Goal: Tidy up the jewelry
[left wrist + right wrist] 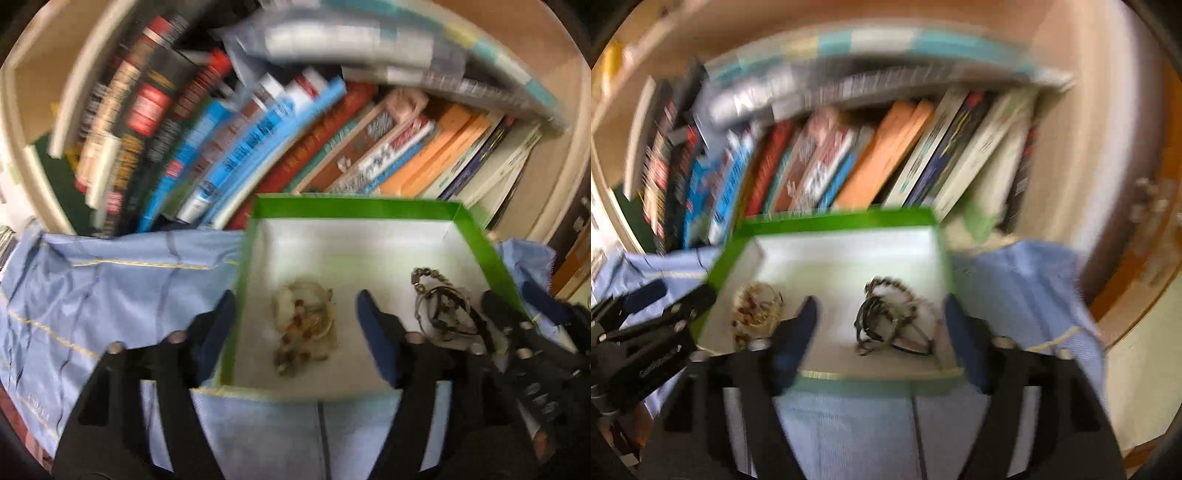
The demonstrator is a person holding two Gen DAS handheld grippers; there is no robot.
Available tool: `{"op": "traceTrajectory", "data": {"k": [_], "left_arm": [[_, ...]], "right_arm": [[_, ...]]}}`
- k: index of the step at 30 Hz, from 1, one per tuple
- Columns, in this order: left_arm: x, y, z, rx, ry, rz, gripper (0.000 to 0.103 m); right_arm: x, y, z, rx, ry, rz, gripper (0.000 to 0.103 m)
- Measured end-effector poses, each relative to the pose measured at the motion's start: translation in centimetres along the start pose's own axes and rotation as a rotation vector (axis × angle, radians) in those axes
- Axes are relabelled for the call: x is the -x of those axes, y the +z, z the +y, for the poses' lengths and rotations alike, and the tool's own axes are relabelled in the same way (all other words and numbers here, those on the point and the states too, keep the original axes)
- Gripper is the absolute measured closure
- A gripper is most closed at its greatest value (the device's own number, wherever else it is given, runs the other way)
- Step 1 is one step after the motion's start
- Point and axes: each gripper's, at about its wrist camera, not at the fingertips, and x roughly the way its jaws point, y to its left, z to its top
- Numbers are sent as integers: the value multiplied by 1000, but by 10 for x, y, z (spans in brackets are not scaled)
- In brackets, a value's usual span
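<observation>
A green box with a white inside lies on a light blue cloth. In it are a pale cluster of beaded jewelry on the left and a dark tangle of bracelets and chains on the right. My left gripper is open, its fingers straddling the pale cluster, one finger outside the box's left wall. My right gripper is open around the dark tangle and also shows in the left wrist view. Both views are blurred.
The blue cloth covers the surface around the box. Right behind the box is a shelf packed with leaning books. A wooden shelf wall stands at the right.
</observation>
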Motion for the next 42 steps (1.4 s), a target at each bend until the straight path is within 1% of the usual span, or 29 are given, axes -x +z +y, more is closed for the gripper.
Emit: {"op": "traceTrajectory", "data": {"k": [1, 2, 4, 6, 7, 9, 11, 12, 13, 17, 27, 42], "left_arm": [[20, -8, 4, 7, -9, -41, 21], [31, -12, 7, 10, -13, -58, 20], [59, -28, 11, 19, -22, -99, 17], [89, -48, 14, 34, -38, -137, 14], [101, -56, 15, 41, -42, -158, 11], [122, -66, 15, 40, -40, -193, 7], [135, -72, 9, 9, -30, -214, 6], [140, -73, 6, -4, 15, -222, 5], [143, -75, 5, -10, 33, -232, 4], [149, -78, 9, 12, 7, -223, 4], [163, -85, 5, 10, 18, -241, 4], [161, -87, 7, 18, 10, -226, 4]], "right_arm": [[25, -5, -3, -11, -9, -68, 16], [47, -11, -3, -17, -22, -127, 13], [81, -24, -1, -12, -50, -222, 3], [114, -41, 7, 27, -75, -288, 3], [123, -47, 9, 37, -84, -300, 3], [130, -58, 14, 50, -85, -295, 3], [128, -62, 16, 63, -73, -267, 3], [127, -63, 15, 59, -83, -255, 3], [127, -64, 14, 52, -88, -250, 3], [130, -68, 11, 32, -82, -238, 3], [146, -73, 12, 29, -88, -259, 3], [147, -75, 12, 26, -84, -253, 3]]}}
